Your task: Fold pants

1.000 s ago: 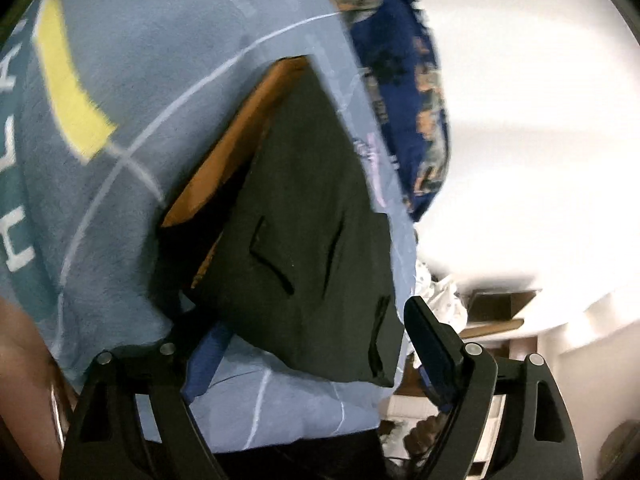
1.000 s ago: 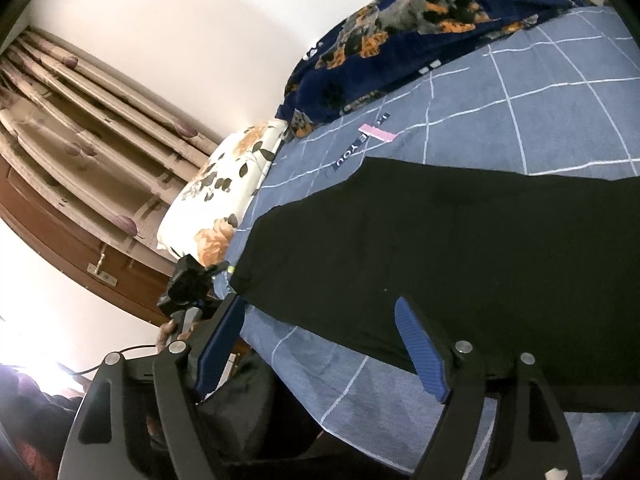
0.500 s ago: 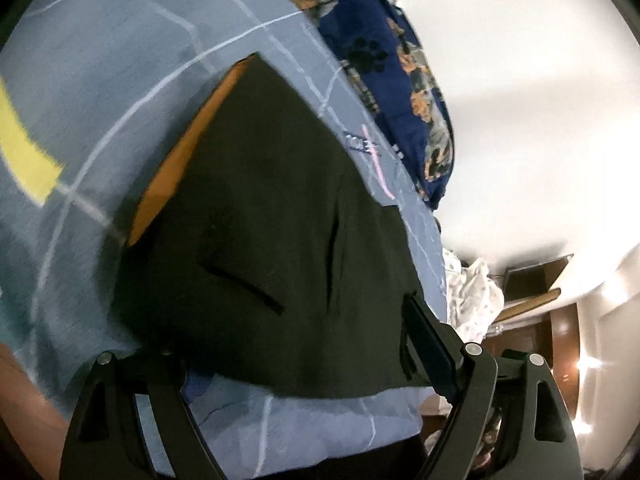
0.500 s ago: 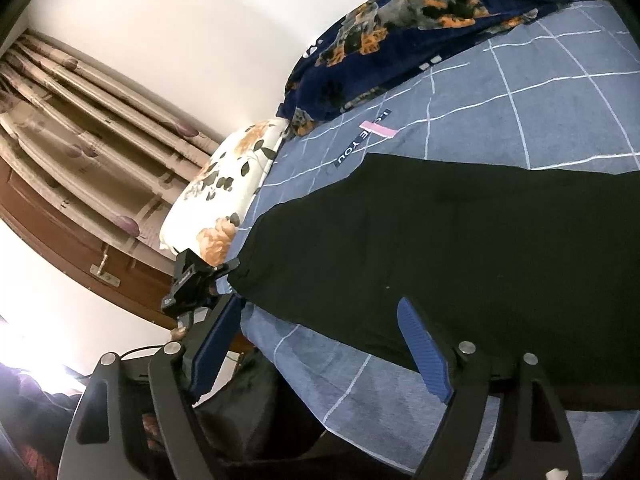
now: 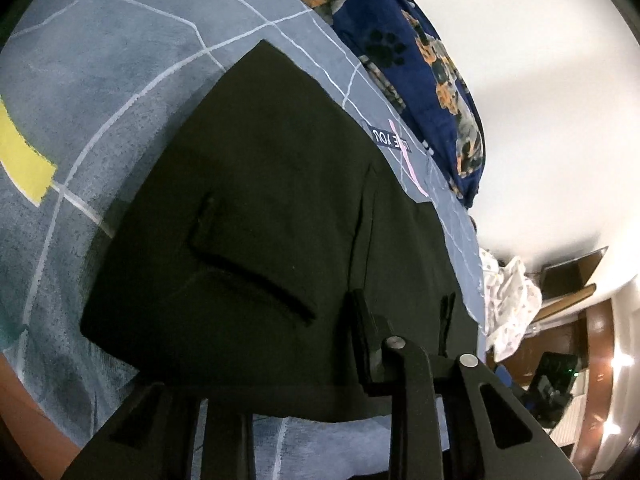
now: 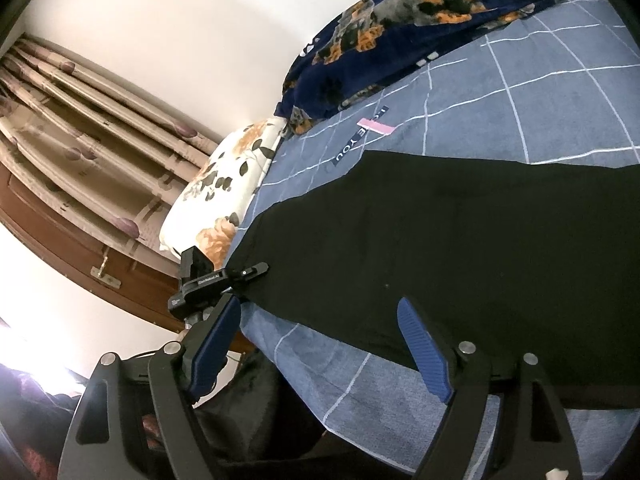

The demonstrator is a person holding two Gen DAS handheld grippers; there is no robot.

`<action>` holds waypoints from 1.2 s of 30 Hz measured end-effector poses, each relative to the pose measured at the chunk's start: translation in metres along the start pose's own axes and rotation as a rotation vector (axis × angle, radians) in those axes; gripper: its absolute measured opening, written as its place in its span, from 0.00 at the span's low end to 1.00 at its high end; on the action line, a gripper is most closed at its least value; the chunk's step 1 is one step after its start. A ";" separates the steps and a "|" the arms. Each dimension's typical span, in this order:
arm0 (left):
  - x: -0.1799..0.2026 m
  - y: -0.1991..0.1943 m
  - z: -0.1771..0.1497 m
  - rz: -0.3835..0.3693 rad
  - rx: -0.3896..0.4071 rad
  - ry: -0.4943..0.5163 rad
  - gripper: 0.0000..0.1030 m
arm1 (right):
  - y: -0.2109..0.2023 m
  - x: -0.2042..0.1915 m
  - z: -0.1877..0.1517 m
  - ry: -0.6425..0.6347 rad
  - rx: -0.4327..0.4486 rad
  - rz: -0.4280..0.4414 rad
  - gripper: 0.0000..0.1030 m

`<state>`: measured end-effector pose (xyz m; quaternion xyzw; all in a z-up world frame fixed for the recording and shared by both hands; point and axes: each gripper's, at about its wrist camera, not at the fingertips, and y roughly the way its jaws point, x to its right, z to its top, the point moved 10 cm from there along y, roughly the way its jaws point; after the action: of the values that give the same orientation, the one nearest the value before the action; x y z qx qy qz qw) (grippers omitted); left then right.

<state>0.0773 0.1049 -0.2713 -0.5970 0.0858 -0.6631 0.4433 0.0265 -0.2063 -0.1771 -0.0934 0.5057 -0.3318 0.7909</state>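
Note:
Black pants (image 5: 260,216) lie flat on a blue checked bedspread (image 5: 80,92), waist end with a back pocket slit near my left gripper. My left gripper (image 5: 280,364) sits low at the near edge of the waist; its fingers have come close together with the dark cloth between them, so it looks shut on the pants. In the right wrist view the legs of the pants (image 6: 460,240) stretch across the bedspread (image 6: 540,100). My right gripper (image 6: 320,344) is open and empty, just above the near edge of the legs.
A dark blue dog-print blanket (image 6: 400,28) lies along the wall side. A floral pillow (image 6: 224,192) lies at the bed's head. A black camera mount (image 6: 208,280) stands by the bed edge. White laundry (image 5: 508,300) is heaped beyond the bed's edge.
My left gripper moved down onto the waist edge and its fingers closed together. The orange lining that showed at the waist is covered. My right gripper barely moved.

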 end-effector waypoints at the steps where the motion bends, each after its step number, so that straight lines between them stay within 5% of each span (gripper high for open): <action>1: 0.003 -0.001 0.000 0.011 0.011 0.018 0.22 | 0.000 0.000 0.000 0.000 -0.001 0.000 0.76; 6: 0.022 -0.013 0.004 0.059 0.052 0.090 0.18 | -0.002 0.005 0.001 0.028 0.008 -0.001 0.76; 36: 0.156 -0.021 0.011 -0.014 0.144 0.345 0.18 | -0.014 0.039 0.010 0.197 0.073 0.031 0.78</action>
<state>0.0936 0.0143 -0.1436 -0.4417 0.1089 -0.7632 0.4589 0.0394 -0.2433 -0.1942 -0.0236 0.5701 -0.3450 0.7453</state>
